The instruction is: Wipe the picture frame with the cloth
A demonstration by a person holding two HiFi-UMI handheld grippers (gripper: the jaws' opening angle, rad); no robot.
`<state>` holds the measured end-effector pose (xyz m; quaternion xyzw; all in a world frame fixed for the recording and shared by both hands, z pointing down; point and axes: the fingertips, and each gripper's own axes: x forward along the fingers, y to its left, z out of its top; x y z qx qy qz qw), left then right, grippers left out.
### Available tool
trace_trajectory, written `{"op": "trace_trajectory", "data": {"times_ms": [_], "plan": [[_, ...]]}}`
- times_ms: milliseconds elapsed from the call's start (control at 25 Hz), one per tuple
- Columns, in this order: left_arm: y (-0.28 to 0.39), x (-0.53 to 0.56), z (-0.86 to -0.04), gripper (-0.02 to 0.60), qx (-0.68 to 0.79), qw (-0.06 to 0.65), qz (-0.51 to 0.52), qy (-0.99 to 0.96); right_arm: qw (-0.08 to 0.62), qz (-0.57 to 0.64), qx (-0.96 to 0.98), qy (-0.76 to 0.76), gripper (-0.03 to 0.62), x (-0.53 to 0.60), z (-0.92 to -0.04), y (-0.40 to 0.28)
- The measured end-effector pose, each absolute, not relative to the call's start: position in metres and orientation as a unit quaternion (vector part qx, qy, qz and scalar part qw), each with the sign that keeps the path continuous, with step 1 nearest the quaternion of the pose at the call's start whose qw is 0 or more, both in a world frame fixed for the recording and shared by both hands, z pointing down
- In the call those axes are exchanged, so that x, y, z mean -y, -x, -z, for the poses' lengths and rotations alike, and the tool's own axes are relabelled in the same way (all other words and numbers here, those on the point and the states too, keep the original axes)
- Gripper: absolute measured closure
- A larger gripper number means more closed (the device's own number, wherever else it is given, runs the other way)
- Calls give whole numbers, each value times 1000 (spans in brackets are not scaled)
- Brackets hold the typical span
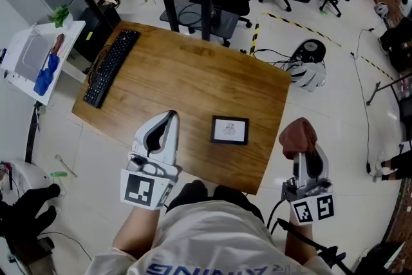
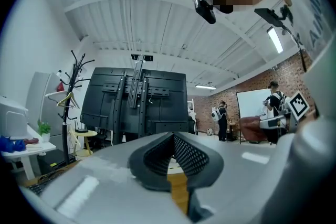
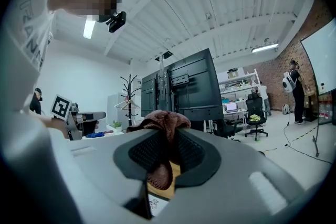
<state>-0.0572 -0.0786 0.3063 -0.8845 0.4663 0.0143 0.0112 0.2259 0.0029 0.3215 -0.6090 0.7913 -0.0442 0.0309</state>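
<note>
Right gripper (image 1: 304, 152): its jaws were clamped on the cloth (image 1: 297, 136). In the right gripper view (image 3: 168, 132) the black mesh pads pinched the fabric from both sides.

Cloth: reddish-brown and bunched. One wad (image 3: 161, 119) rose above the jaw tips and a fold hung down between the pads. It was not touching the picture frame.

Left gripper (image 1: 169, 118): the jaws met at their tips with nothing between them. In the left gripper view (image 2: 172, 137) only a narrow strip of wood showed below the pads. It hung over the near part of the table, clear of the frame.

Picture frame, look (image 1: 230, 130): a small rectangle with a dark border around a pale sheet carrying a faint drawing. A sliver of that sheet (image 3: 153, 206) showed low in the right gripper view, beneath the cloth.

Picture frame, place: it lay flat on the wooden table (image 1: 193, 74), face up, toward the near right part. It was between the two grippers, just right of the left one and left of the cloth, and neither touched it.

Picture frame, axis: the long side ran left to right across the head view, nearly level, and so was skewed against the table's slanted near edge.

Right gripper, place: in the head view it sat beyond the table's right edge, near the corner.

Keyboard (image 1: 111, 67): black, along the table's far left side, well apart from the frame.
</note>
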Motion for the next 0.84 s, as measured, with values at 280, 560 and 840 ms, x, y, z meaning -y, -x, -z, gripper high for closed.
{"op": "trace_trajectory", "data": {"times_ms": [280, 560, 840], "plan": [[56, 76, -304, 578, -466, 13, -18, 885, 29, 38, -792, 608, 516, -5, -321, -226], [54, 73, -306, 578, -466, 9, -16, 885, 29, 37, -793, 607, 516, -6, -319, -227], [52, 75, -306, 578, -465, 4, -15, 885, 30, 37, -794, 605, 516, -4, -315, -226]]}}
